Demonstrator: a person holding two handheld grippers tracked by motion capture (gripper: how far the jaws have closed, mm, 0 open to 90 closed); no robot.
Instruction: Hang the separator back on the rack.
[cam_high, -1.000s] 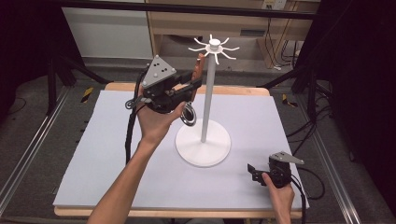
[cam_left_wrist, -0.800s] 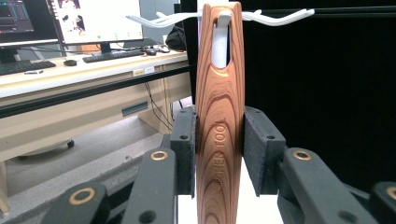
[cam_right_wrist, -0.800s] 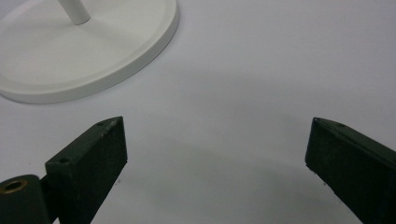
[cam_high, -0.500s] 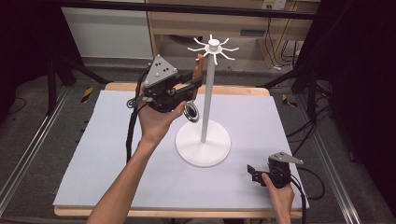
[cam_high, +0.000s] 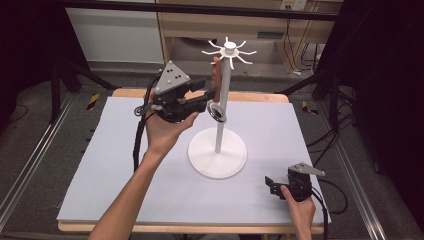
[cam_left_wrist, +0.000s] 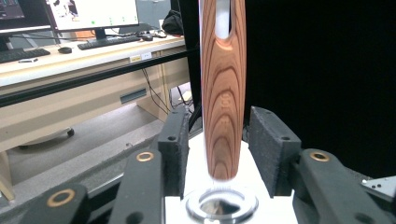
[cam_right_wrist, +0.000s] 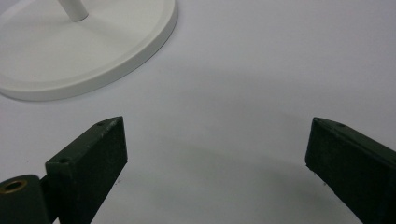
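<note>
The left claw (cam_high: 212, 95) is raised beside the white stand (cam_high: 218, 159), at about 10 o'clock from the stand's round base in the high view. Its jaws have just been opening, and in the left gripper view the two black pads stand clear of the wooden handle (cam_left_wrist: 223, 93) that hangs between them, a gap showing on either side. This handle belongs to a utensil hanging from one of the hooks at the top of the stand, close against the pole. The handle's upper end is cut off by the top edge of the left gripper view, so the hook itself cannot be made out there. In the high view the handle is a small brown sliver, partly hidden behind the claw. A shiny metal ring (cam_left_wrist: 221, 205) sits below the handle's blurred lower end; how it is attached cannot be told. The right claw (cam_high: 271, 186) rests low at about 4 o'clock from the base on the pale tabletop (cam_high: 125, 150), its jaws spread wide with nothing between them, and the stand's base is cut off at the upper left of its view.
</note>
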